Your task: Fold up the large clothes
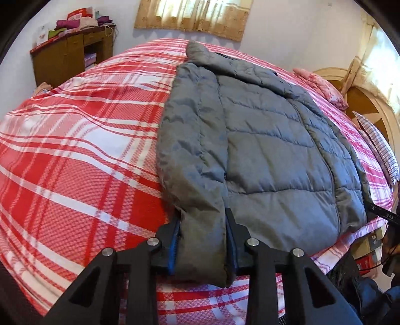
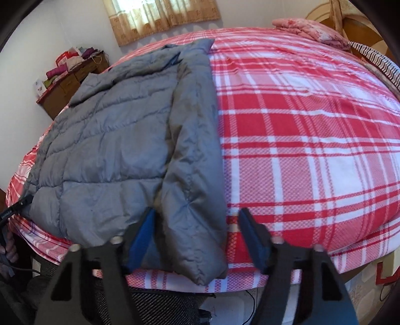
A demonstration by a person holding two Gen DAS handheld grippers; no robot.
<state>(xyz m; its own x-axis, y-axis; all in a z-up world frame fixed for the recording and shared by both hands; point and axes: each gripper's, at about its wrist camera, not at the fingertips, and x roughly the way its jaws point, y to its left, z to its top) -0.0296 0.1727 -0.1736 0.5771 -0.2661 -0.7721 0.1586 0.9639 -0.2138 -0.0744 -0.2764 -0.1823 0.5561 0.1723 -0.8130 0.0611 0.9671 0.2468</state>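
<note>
Jacket [image 1: 270, 150] flat on bed [image 1: 75, 155], sleeves laid in along both sides, body not yet folded. Left gripper [image 1: 203, 240] jaws narrow, pinching left sleeve cuff; right gripper [image 2: 197, 240] jaws wider, straddling right cuff, not clamped. Bottom-to-collar folds left

A bed covered by a red-and-white plaid sheet [image 1: 75, 155] fills the room; a pink patterned quilt [image 2: 310, 31] lies bunched at its far corner, beside a striped pillow [image 1: 380, 147]; a brown wooden cabinet [image 1: 62, 57] stands against the white wall, folded cloths [image 1: 72, 22] piled on top; a beige curtain [image 1: 192, 17] hangs over the window.
</note>
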